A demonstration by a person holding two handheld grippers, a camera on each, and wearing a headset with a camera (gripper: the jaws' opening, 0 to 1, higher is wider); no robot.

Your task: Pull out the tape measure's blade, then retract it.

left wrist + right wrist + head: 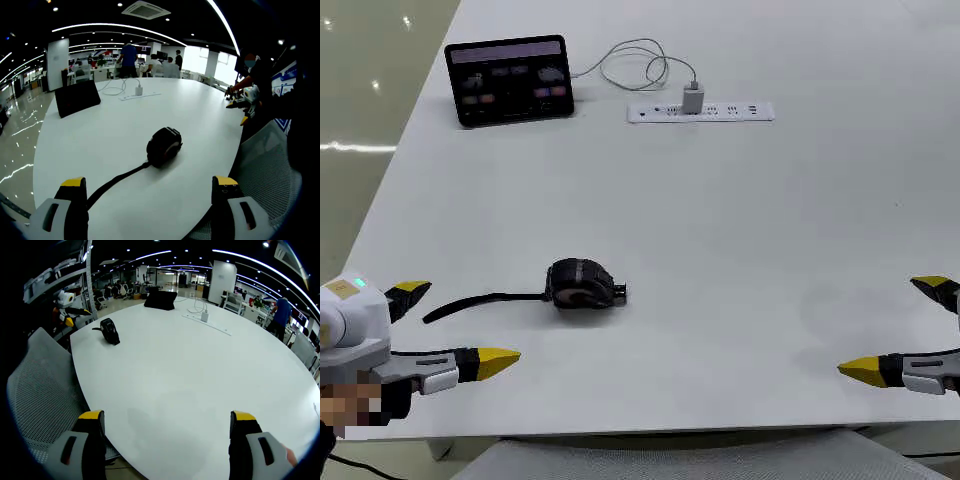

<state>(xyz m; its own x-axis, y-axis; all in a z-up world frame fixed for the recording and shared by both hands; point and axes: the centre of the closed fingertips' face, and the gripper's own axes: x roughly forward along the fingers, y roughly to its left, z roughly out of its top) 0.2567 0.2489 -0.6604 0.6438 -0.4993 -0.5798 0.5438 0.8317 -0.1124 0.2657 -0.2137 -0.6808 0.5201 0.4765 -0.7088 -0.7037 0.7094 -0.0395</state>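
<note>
A black tape measure (581, 283) lies on the white table (720, 220), with a black strap (480, 303) trailing to its left; its blade is not pulled out. My left gripper (460, 325) hovers open at the table's near left edge, and its own view has the tape measure (164, 145) just ahead between its yellow-tipped fingers (73, 183). My right gripper (900, 325) is open at the near right edge, far from the tape measure (109, 330), holding nothing.
A dark tablet (509, 79) stands at the back left. A white power strip (700, 111) with a plugged charger and looped cable (638, 66) lies at the back middle. A grey mesh chair (670, 458) sits below the table's near edge.
</note>
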